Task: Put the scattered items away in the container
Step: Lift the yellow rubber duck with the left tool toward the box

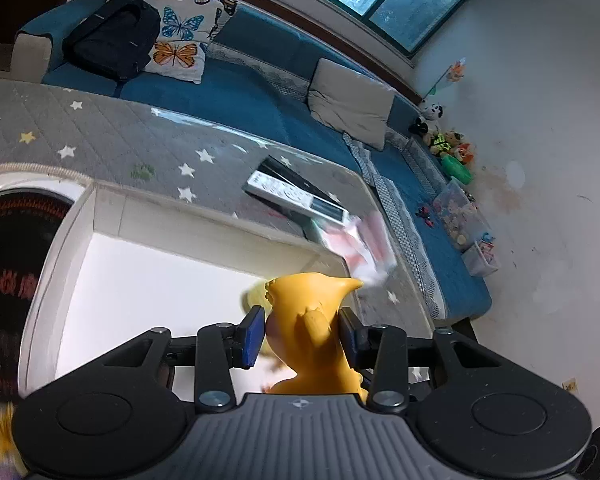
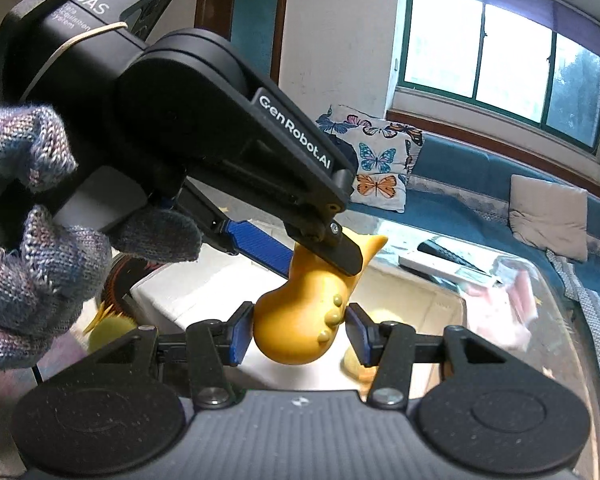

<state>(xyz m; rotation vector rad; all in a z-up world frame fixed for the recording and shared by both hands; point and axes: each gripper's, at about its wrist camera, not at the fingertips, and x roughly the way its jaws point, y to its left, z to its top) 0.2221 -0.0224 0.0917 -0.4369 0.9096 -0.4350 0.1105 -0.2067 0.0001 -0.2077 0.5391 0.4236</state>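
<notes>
Right wrist view showed the yellow toy (image 2: 300, 320), a rounded rubbery figure with small bumps, hanging above the white container (image 2: 204, 280), whose floor was mostly bare. Both tools had it at once. The left gripper (image 2: 320, 256) reached down from above the toy and pinched its narrow upper part between blue-padded fingers (image 2: 260, 246). The right gripper (image 2: 300, 334) bracketed the fat lower body, its pads touching or nearly touching the sides; whether they pressed could not be told. In the left wrist view the left gripper (image 1: 302, 330) squeezed the toy (image 1: 312, 320) over the container (image 1: 172, 280).

A second yellowish piece (image 2: 360, 360) lay blurred below the toy, inside the container as far as could be judged. A white remote (image 1: 292, 194) rested on the glass table (image 1: 204, 152) beyond the container, with a pink packet (image 1: 360, 240) near it.

The risk judged here was the double hold: if one gripper pulled away while the other was not yet firm, the smooth round body could squirt out sideways and land on the glass instead of inside. Opposed pulls could also twist it loose.

A gloved hand (image 2: 32, 248) wrapped the left tool's body, tilting it steeply downward toward the toy; the right gripper pointed level across the container.
</notes>
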